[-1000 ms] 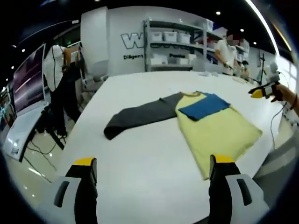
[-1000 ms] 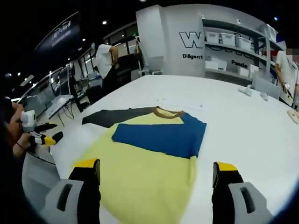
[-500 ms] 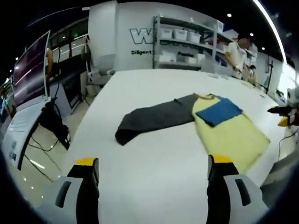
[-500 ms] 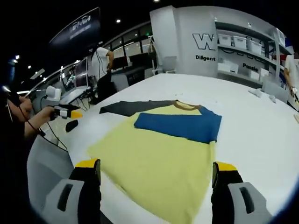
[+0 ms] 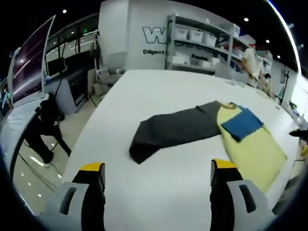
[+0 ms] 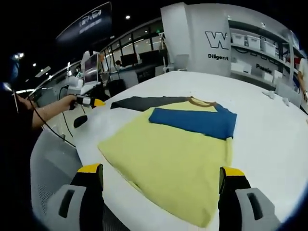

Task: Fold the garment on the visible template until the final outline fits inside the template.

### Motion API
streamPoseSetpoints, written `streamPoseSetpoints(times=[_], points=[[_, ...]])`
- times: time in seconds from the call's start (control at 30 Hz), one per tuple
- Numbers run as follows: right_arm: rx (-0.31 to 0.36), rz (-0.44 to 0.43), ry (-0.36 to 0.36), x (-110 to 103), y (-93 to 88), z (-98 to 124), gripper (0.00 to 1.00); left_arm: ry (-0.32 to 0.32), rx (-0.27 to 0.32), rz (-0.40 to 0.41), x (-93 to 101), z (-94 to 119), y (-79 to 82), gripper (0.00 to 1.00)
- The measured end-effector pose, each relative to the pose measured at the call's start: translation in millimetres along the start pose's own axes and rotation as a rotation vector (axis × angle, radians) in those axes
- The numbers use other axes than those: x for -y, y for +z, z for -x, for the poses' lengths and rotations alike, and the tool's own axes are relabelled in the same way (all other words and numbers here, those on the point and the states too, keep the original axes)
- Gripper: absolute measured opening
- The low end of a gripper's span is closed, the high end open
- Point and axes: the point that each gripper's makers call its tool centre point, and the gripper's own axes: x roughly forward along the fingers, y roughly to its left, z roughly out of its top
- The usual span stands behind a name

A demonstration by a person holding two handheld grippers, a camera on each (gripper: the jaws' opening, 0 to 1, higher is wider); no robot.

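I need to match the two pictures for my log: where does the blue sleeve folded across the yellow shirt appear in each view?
Left gripper view: the blue sleeve lies right of centre, on the shirt's upper end, beside the dark grey sleeve.
Right gripper view: the blue sleeve lies just above centre, across the yellow shirt below the collar.
Shared landmark: the brown collar.

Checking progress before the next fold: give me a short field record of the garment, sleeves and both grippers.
garment: yellow shirt body lying flat on the white table
blue sleeve: blue sleeve folded across the chest
grey sleeve: grey sleeve still spread out sideways on the table
left gripper: left gripper open, empty, facing the grey sleeve
right gripper: right gripper open, empty, above the hem
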Motion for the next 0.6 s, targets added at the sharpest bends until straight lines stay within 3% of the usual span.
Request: streamPoseSetpoints(times=[0.2,0.4,0.6], points=[[0.002,-0.01,-0.009,0.7,-1.6,0.8,0.99,0.029,-0.005,0.039,-12.5,-30.0,12.6,0.78],[0.003,-0.017,-0.037,6.8,-1.3,0.7,0.99,0.05,-0.044,0.113,-23.4,-55.5,9.9,0.64],[0.0,-0.031,-0.054,10.2,-3.0,0.2,0.99,0.064,-0.073,0.1,-29.2,-69.1,5.4,0.53]])
